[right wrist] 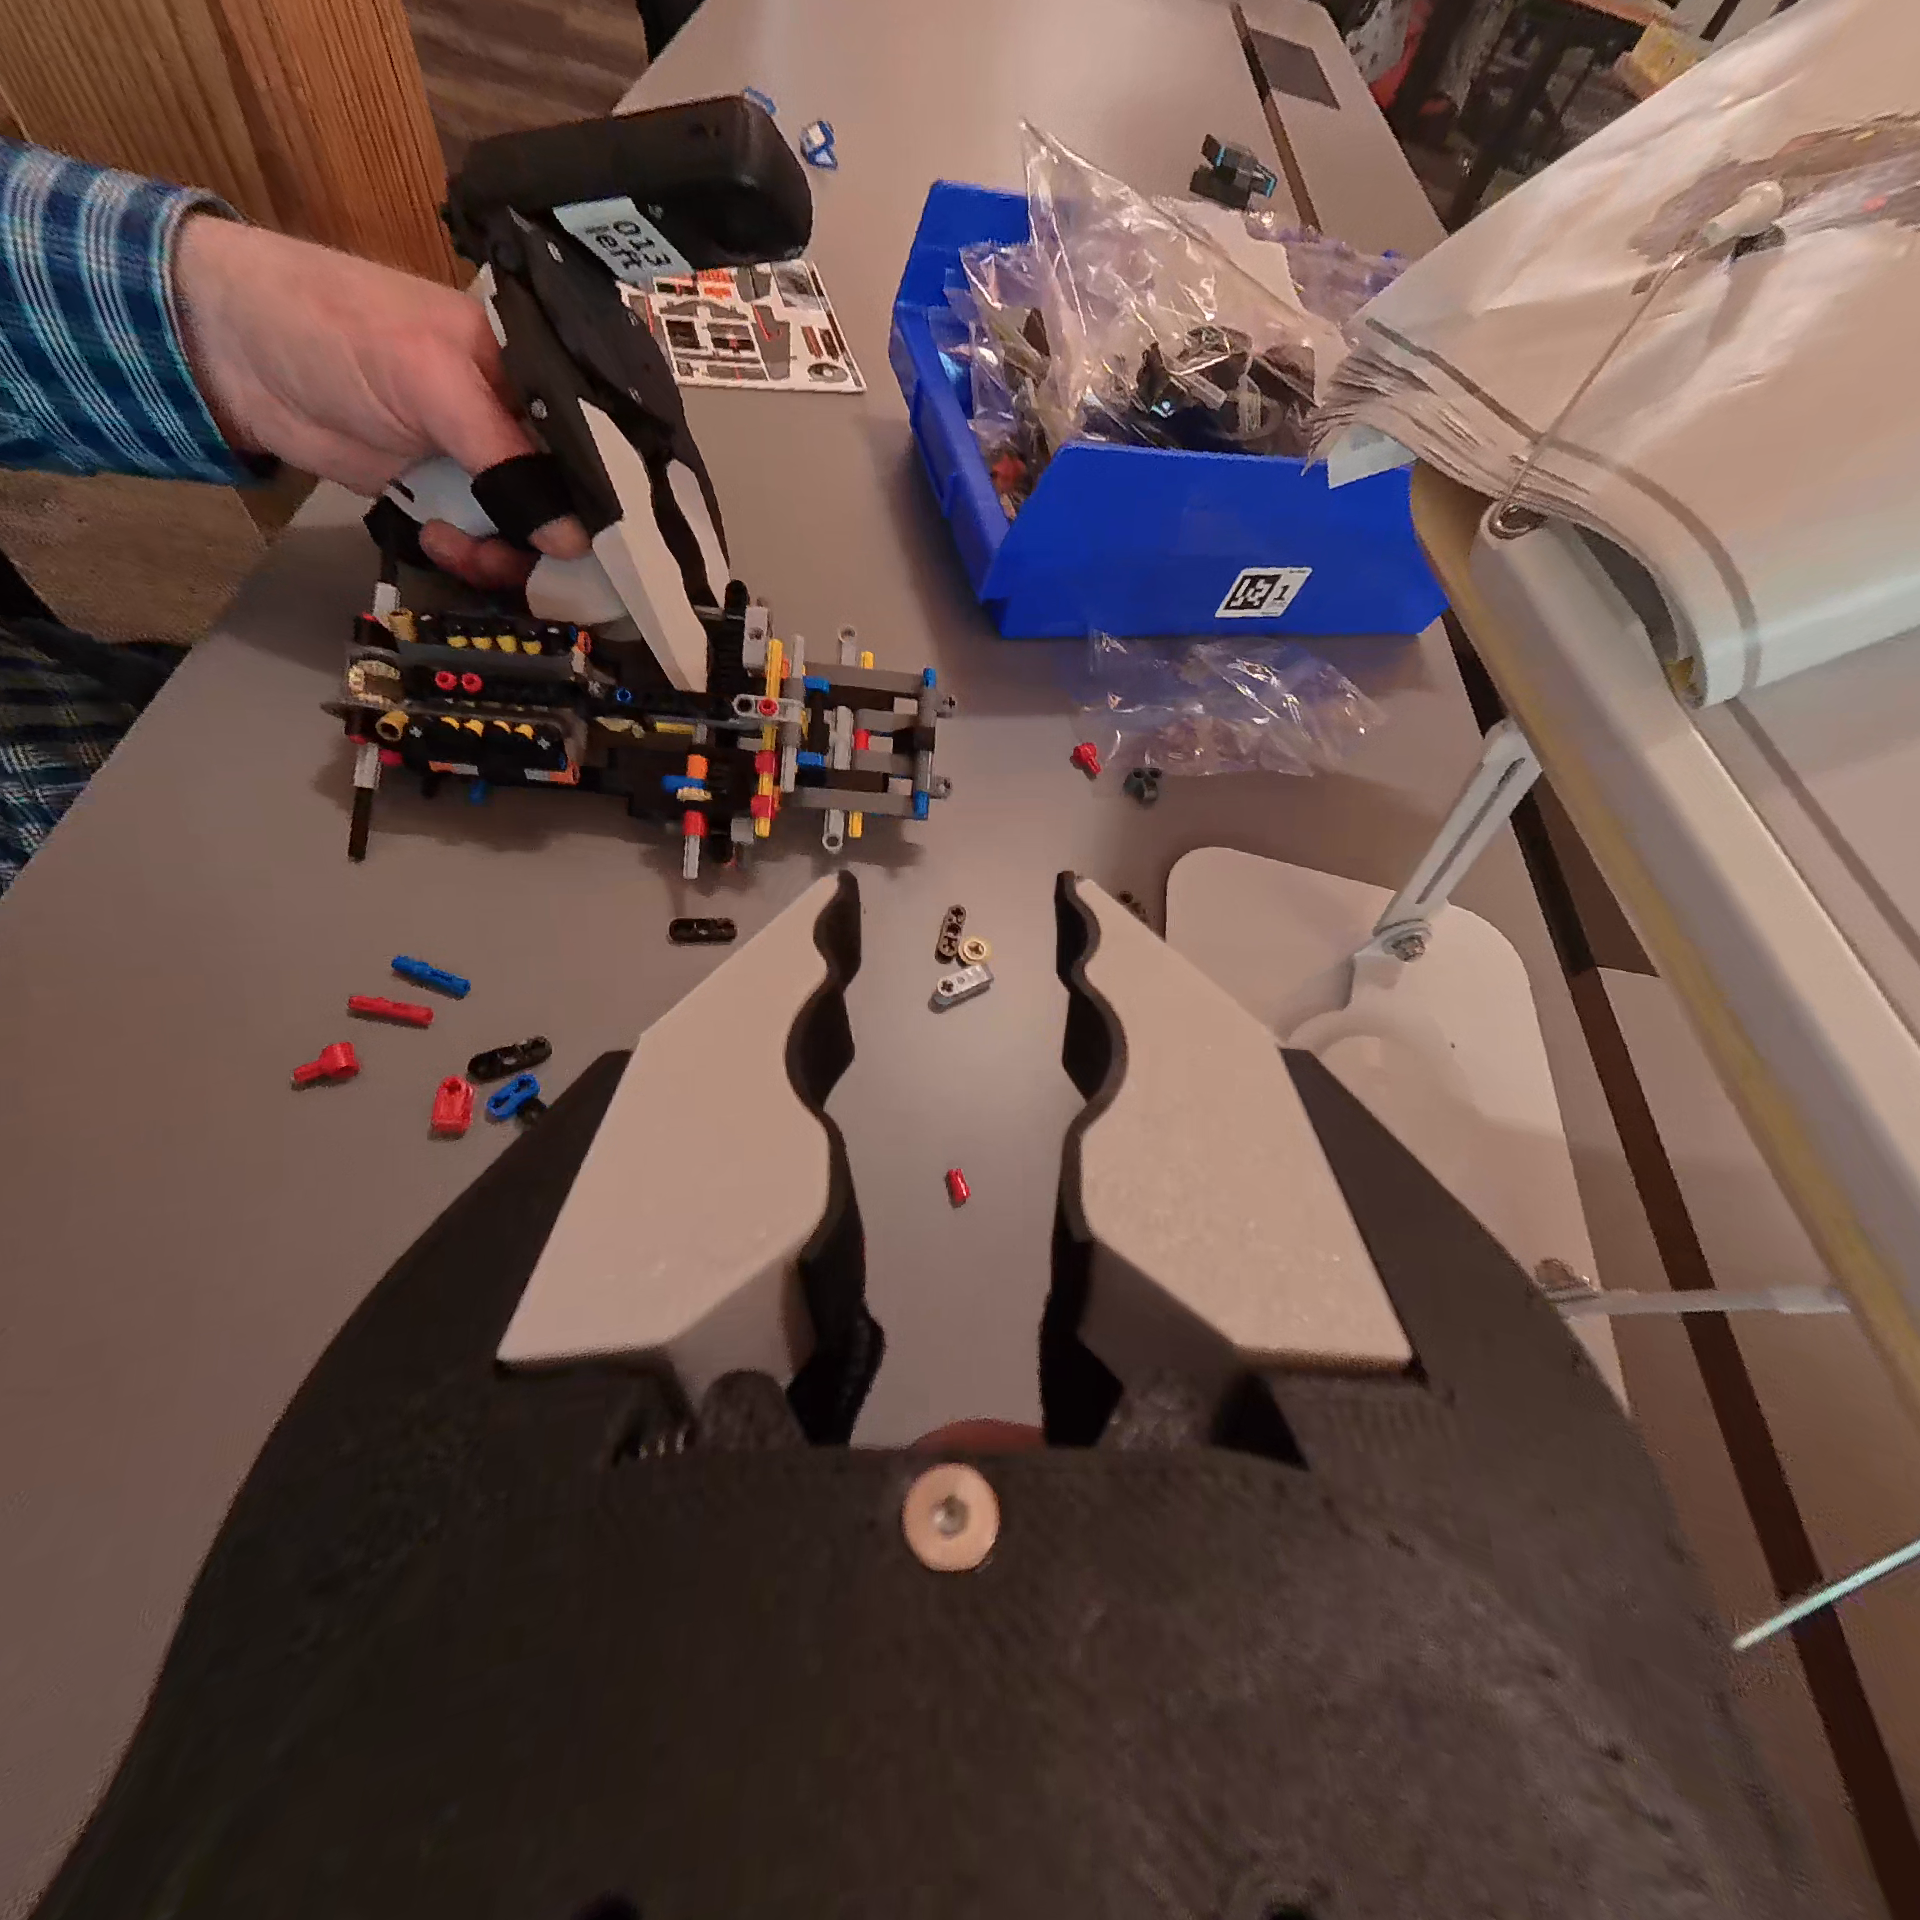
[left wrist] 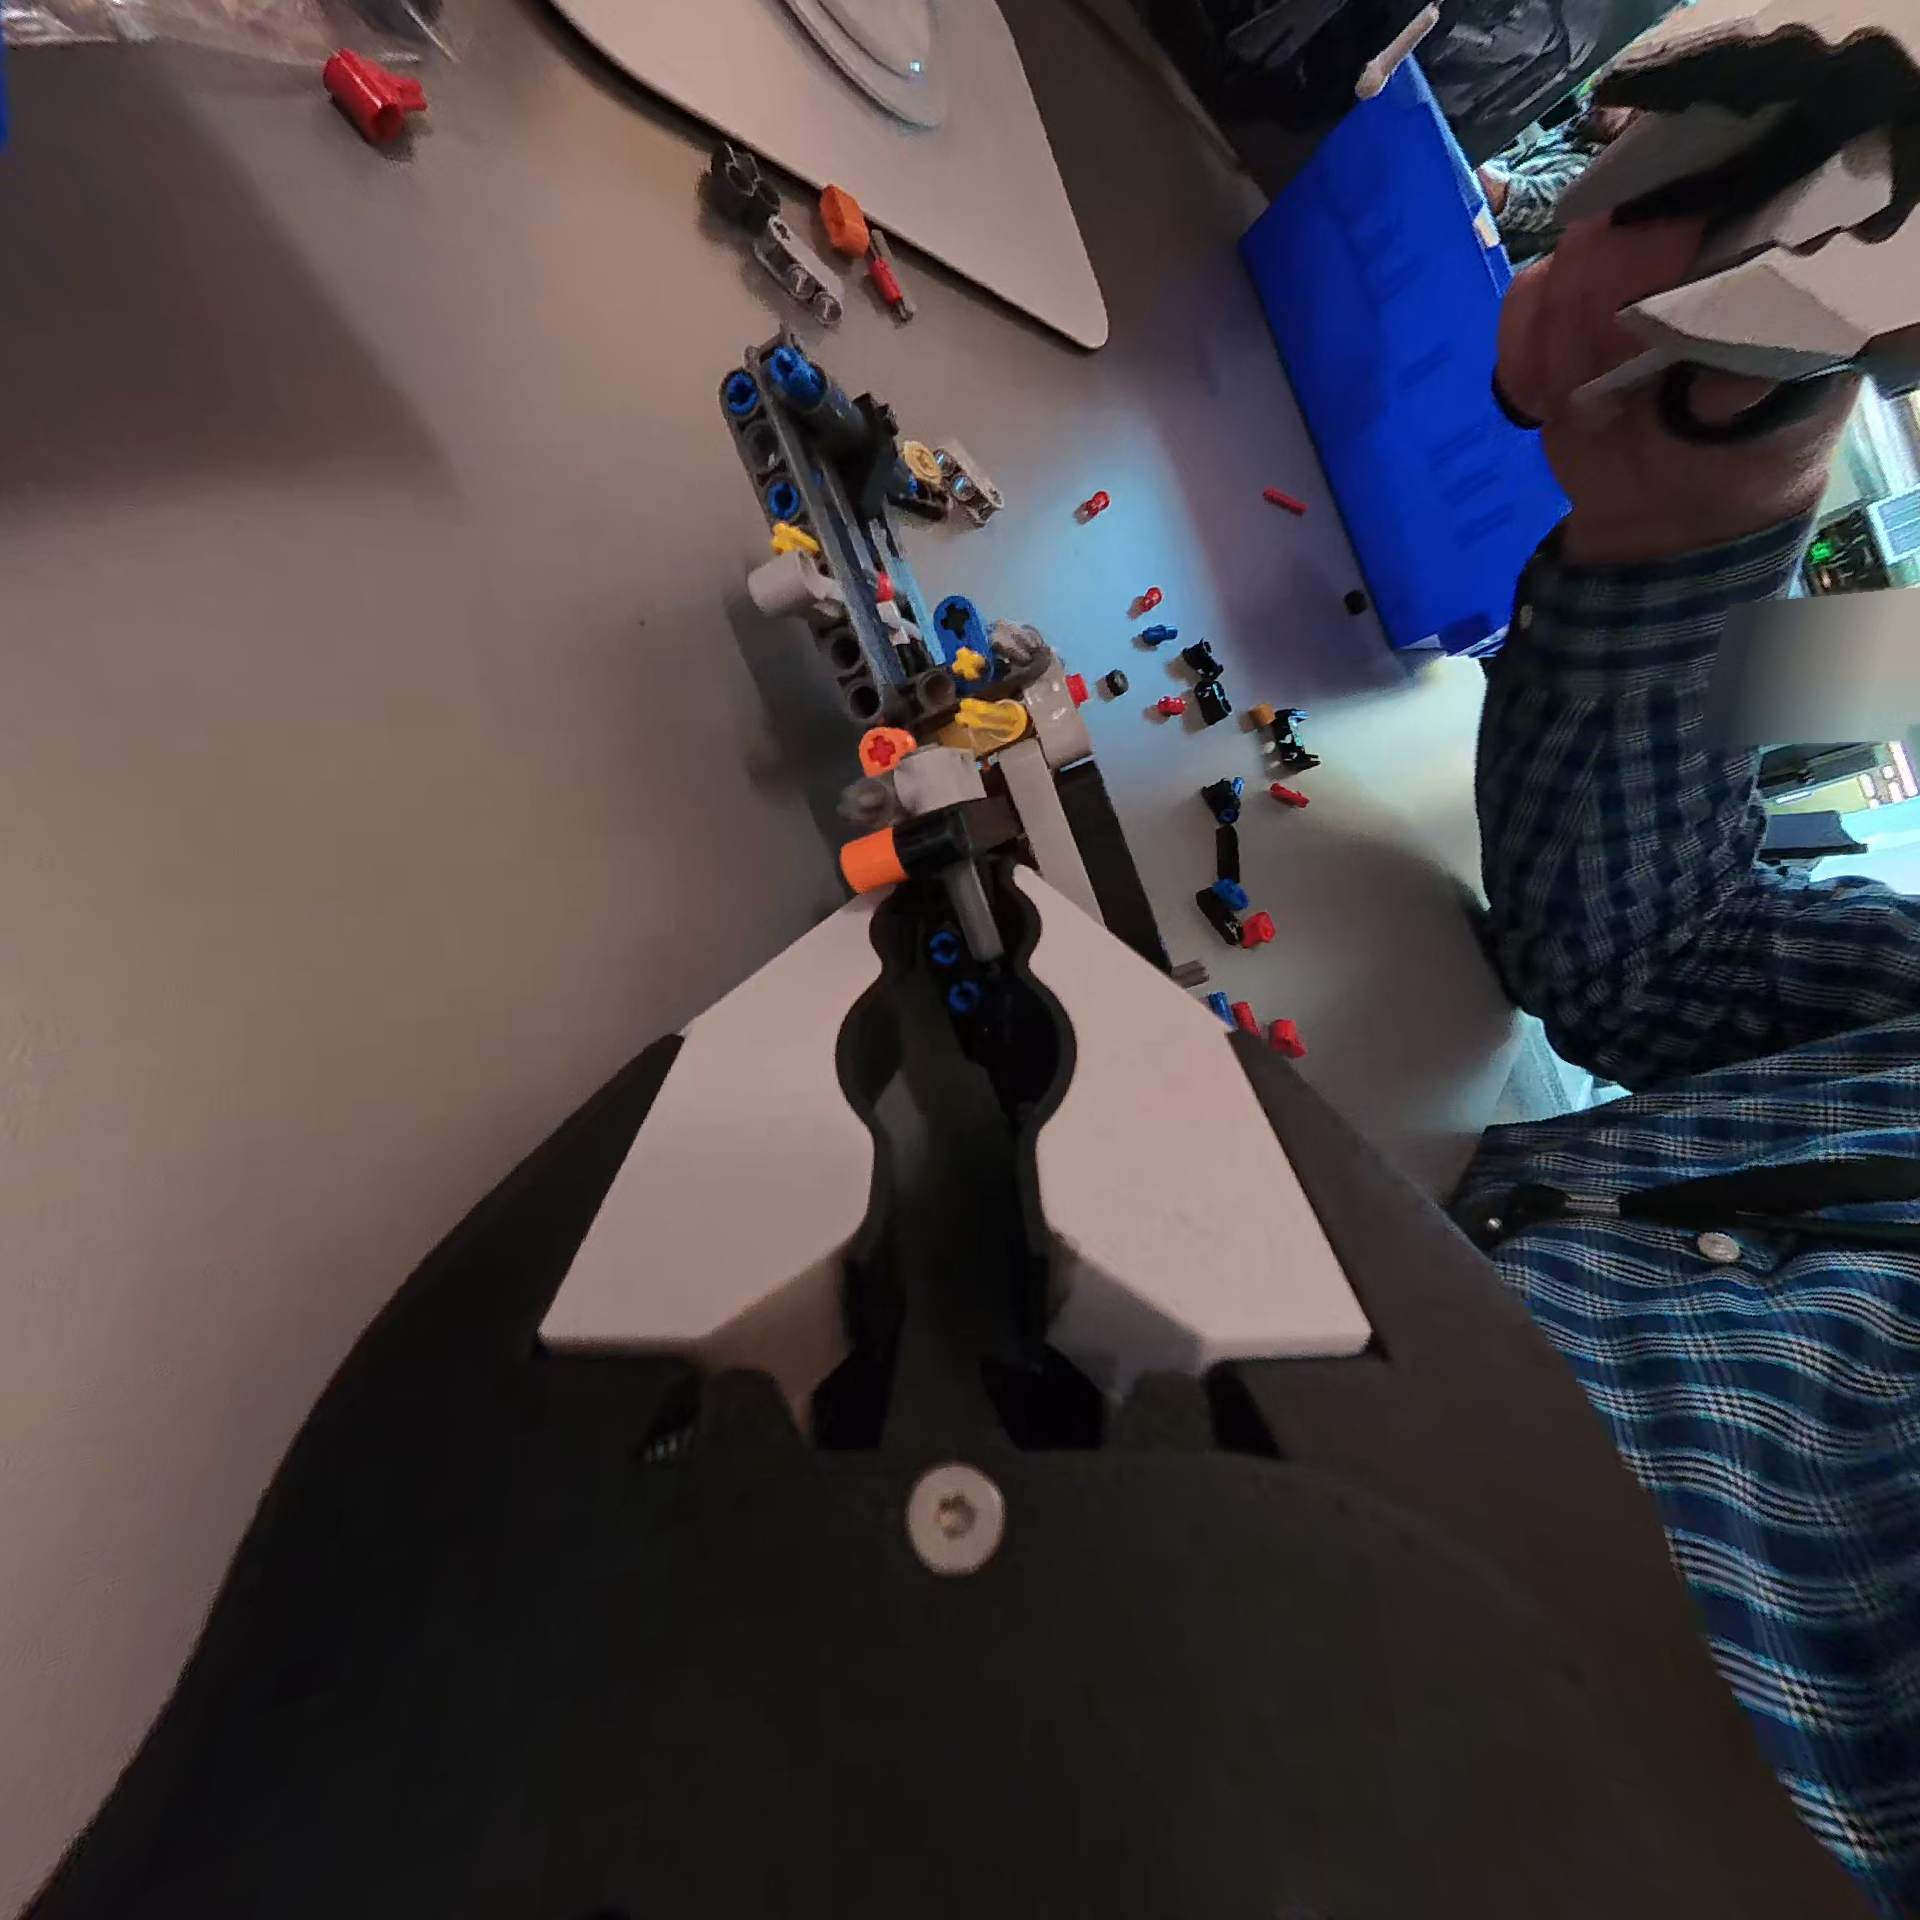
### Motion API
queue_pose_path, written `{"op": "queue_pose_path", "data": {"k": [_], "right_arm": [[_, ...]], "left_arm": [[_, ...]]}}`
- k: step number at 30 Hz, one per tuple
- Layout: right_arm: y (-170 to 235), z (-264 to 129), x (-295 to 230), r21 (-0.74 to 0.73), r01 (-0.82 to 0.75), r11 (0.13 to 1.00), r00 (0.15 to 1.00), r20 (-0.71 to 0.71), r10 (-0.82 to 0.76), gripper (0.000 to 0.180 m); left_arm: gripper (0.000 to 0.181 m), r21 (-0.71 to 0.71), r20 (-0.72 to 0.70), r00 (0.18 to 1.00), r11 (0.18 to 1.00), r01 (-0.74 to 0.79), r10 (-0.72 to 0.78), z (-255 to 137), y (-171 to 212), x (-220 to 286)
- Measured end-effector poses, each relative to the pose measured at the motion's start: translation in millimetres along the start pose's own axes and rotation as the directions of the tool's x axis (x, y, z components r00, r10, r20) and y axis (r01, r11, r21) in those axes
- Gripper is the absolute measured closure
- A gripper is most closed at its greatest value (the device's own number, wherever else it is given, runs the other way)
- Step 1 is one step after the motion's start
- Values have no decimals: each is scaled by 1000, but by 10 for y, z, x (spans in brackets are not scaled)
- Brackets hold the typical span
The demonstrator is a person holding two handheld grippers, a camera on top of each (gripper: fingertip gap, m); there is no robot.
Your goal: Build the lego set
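Observation:
The half-built lego model (left wrist: 883, 644), a long black and grey frame with blue, yellow, red and orange pins, lies on the grey table (left wrist: 312, 727). My left gripper (left wrist: 951, 899) is shut on the model's near end. In the right wrist view the model (right wrist: 623, 727) lies at middle left, with the left gripper (right wrist: 712, 660) gripping its middle from above. My right gripper (right wrist: 956, 894) is open and empty, held above the table in front of the model. A few small grey and black pieces (right wrist: 961, 956) and a red pin (right wrist: 956, 1184) lie on the table between its fingers.
A blue bin (right wrist: 1143, 540) holding plastic bags of parts stands behind the model. A sticker sheet (right wrist: 743, 327) lies farther back. An open booklet (right wrist: 1662, 312) on a white stand (right wrist: 1403, 987) fills the right side. Loose red, blue and black pieces (right wrist: 416, 1039) lie at the left.

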State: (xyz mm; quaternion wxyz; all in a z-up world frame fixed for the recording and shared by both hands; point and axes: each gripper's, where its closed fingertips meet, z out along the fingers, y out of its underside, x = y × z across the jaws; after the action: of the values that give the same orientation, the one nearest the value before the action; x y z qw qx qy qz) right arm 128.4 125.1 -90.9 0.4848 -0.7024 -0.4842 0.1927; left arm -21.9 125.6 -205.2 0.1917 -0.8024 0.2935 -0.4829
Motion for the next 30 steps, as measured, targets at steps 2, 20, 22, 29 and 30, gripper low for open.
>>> {"op": "queue_pose_path", "data": {"k": [2, 20, 22, 29, 30], "right_arm": [[1, -27, -11, -19, 12, 1000, 1000, -6, -12, 144], [669, -213, -549, -185, -78, 980, 996, 25, 84, 145], [722, -227, -596, -176, -98, 979, 994, 25, 103, 145], [860, -322, -663, -179, -120, 976, 992, 6, 124, 144], [864, -344, -656, -177, -123, 977, 992, -1, 124, 144]], "left_arm": [[167, -10, 9, 1000, 1000, -12, 12, -5, 13, -4], [143, -167, 50, 988, 977, -135, 145, -49, 194, 24], [139, -184, 59, 986, 973, -142, 155, -67, 210, 12], [128, -168, 42, 987, 975, -148, 157, -139, 181, 52], [126, -165, 48, 987, 976, -146, 155, -160, 180, 48]]}}
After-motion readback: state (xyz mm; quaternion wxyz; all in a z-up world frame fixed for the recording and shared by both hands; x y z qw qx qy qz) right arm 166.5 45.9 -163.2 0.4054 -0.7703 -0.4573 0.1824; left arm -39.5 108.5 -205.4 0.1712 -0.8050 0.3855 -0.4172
